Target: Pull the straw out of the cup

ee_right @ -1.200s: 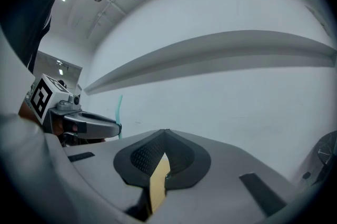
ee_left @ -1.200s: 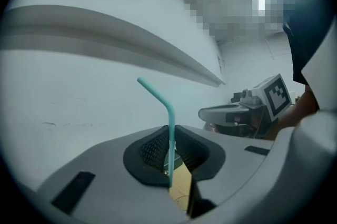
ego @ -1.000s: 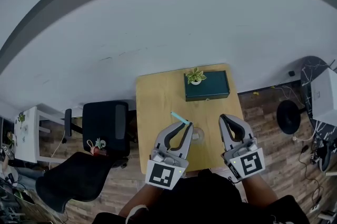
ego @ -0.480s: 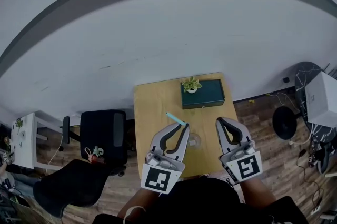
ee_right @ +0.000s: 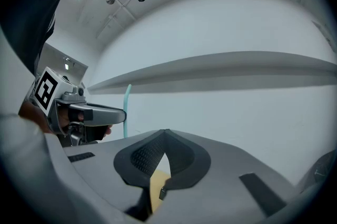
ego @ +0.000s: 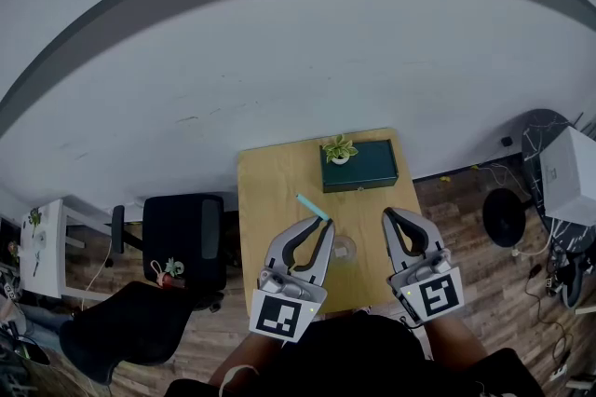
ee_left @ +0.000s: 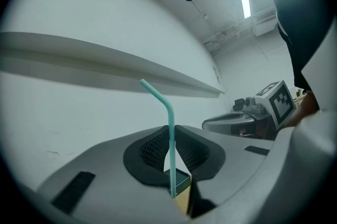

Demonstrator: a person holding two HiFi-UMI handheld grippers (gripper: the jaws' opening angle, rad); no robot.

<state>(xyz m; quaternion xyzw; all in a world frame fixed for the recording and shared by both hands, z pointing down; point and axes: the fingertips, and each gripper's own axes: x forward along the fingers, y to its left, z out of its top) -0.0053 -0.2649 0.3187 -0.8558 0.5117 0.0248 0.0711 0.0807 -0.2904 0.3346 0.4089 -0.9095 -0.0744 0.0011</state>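
My left gripper (ego: pixel 328 223) is shut on a teal bendy straw (ego: pixel 312 206), which sticks out up and to the left of the jaws. In the left gripper view the straw (ee_left: pixel 171 133) stands upright between the ribbed pads, its bent top leaning left and its lower end hanging free. A clear cup (ego: pixel 344 248) stands on the wooden table (ego: pixel 270 190) between the two grippers, with the straw out of it. My right gripper (ego: pixel 392 214) is to the right of the cup, its jaws shut (ee_right: pixel 166 132) on nothing. The straw (ee_right: pixel 126 107) and left gripper (ee_right: pixel 89 115) show at the left of the right gripper view.
A dark green box (ego: pixel 359 164) with a small potted plant (ego: pixel 339 148) on it sits at the table's far edge. A black chair (ego: pixel 182 232) stands left of the table. A white wall lies just beyond the table.
The left gripper has lifted the straw slightly higher above the cup, mostly early in the second. The head view shifted a little. The right gripper stays put.
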